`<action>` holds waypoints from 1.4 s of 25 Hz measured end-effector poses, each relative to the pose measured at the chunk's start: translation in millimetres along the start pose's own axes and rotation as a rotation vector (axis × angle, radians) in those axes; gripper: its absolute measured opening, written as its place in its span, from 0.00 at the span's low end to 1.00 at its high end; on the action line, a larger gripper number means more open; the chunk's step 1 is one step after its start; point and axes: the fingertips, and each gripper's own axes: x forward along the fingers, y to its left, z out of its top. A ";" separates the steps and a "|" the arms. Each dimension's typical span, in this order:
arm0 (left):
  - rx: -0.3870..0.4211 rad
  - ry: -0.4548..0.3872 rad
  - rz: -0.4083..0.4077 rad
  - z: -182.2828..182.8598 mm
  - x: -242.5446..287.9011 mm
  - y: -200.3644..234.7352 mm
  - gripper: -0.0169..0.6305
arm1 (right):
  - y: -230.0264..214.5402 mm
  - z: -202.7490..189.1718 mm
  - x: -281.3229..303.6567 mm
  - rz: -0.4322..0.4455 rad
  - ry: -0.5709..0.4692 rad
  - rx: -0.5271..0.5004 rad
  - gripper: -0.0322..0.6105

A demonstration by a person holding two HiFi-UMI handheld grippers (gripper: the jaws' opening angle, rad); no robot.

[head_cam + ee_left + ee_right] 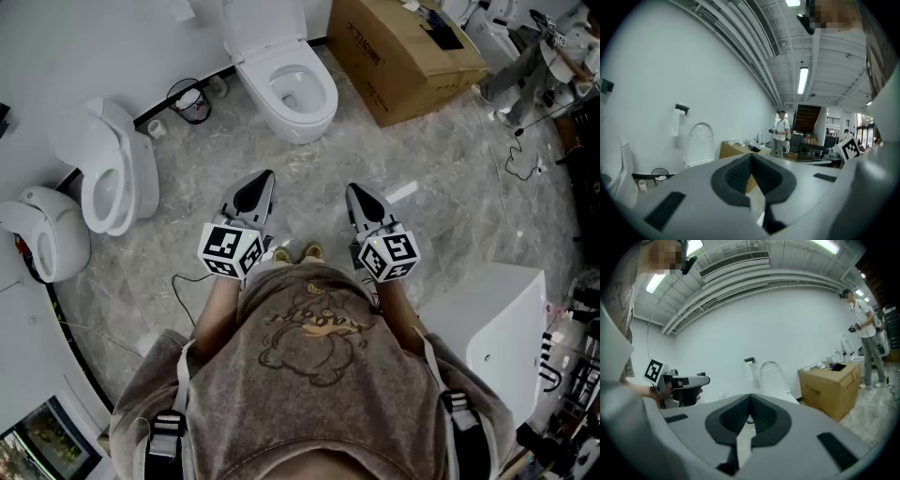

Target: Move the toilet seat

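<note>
Left tongs (263, 180), right tongs (356, 192) closed, empty. Approach step only: toilet seat (323, 94) well apart ahead. Next, likely: step closer, open, grip rim.

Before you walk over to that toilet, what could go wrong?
1. A thin black cable lies on the floor by your left side; you might trip on it.
2. The left gripper and right gripper are both shut, so they could bump the toilet instead of gripping its seat.
3. The cardboard box sits close beside the toilet, probably leaving the right gripper little room.
</note>
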 end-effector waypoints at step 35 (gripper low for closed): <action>0.005 -0.003 -0.023 -4.0 128.6 80.7 0.04 | -77.4 15.5 131.1 -0.018 -0.014 0.019 0.05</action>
